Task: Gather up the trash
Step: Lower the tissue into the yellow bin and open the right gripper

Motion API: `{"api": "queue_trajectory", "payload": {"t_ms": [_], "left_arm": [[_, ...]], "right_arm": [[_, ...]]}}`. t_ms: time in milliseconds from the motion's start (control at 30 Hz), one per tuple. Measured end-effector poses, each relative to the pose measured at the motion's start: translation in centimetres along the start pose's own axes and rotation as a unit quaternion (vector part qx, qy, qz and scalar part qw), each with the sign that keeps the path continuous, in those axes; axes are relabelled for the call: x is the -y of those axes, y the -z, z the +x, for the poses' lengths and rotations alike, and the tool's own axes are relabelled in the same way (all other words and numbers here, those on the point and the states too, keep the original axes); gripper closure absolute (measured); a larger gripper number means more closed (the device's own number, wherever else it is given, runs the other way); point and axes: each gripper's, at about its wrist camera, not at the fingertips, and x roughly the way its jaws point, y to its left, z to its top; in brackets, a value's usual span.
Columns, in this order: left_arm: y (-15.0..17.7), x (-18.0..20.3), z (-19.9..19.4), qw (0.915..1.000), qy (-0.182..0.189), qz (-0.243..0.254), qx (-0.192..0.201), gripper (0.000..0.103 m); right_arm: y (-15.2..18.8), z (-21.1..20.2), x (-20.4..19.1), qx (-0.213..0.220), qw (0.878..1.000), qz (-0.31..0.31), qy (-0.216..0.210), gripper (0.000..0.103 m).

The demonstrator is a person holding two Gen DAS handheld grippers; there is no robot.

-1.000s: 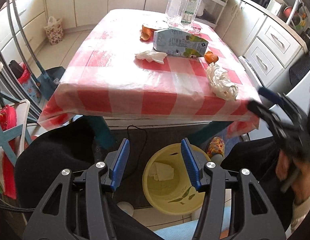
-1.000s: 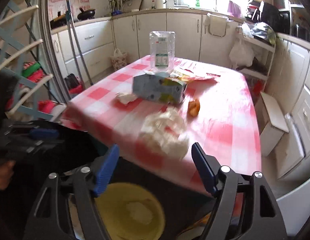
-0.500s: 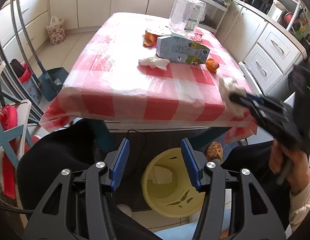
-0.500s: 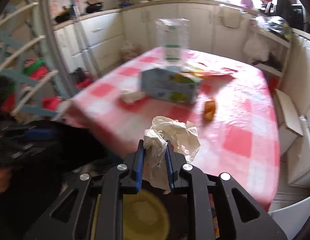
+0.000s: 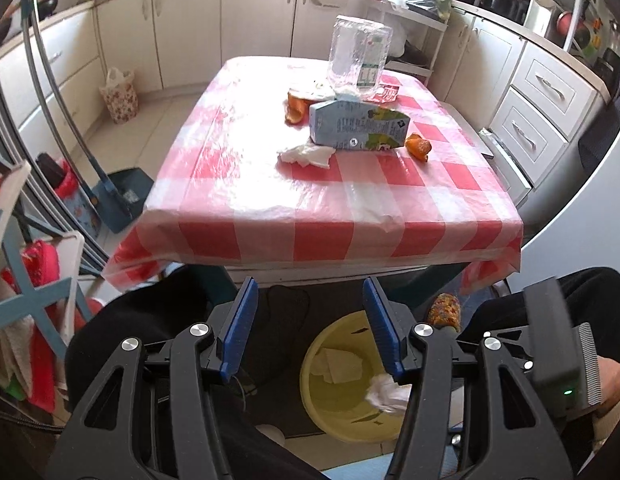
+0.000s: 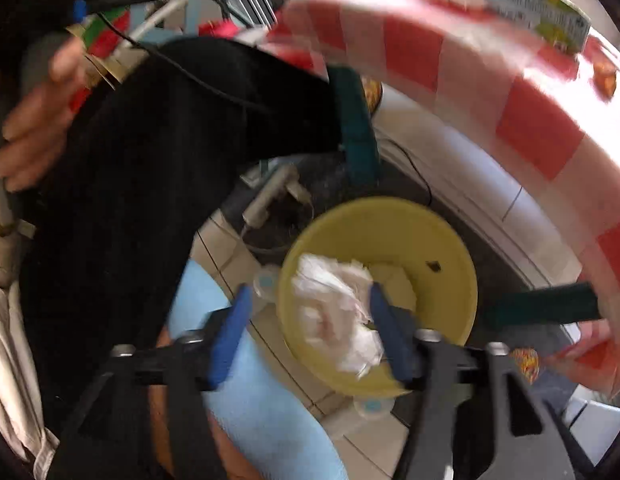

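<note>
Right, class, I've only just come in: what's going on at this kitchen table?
A person is clearing rubbish with a handheld gripper in each hand. The right gripper is over the yellow bin on the floor; its jaws have just been opening, with the crumpled paper between them above the bin. The left gripper hangs open and empty below the table edge. A carton, a tissue, orange peel and a clear plastic container remain on the checked tablecloth.

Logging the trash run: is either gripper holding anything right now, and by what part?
Nothing held. The right gripper has just opened, releasing the crumpled paper over the yellow bin; the left gripper is empty.
</note>
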Motion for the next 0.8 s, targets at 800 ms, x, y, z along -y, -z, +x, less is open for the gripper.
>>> {"api": "queue_trajectory", "payload": {"t_ms": [800], "left_arm": [[-0.1,1.3,-2.2,0.9983,-0.029,0.031,0.04,0.043]], "right_arm": [[0.0,-7.9,4.7,0.198,0.972,0.117,0.041,0.036]]}}
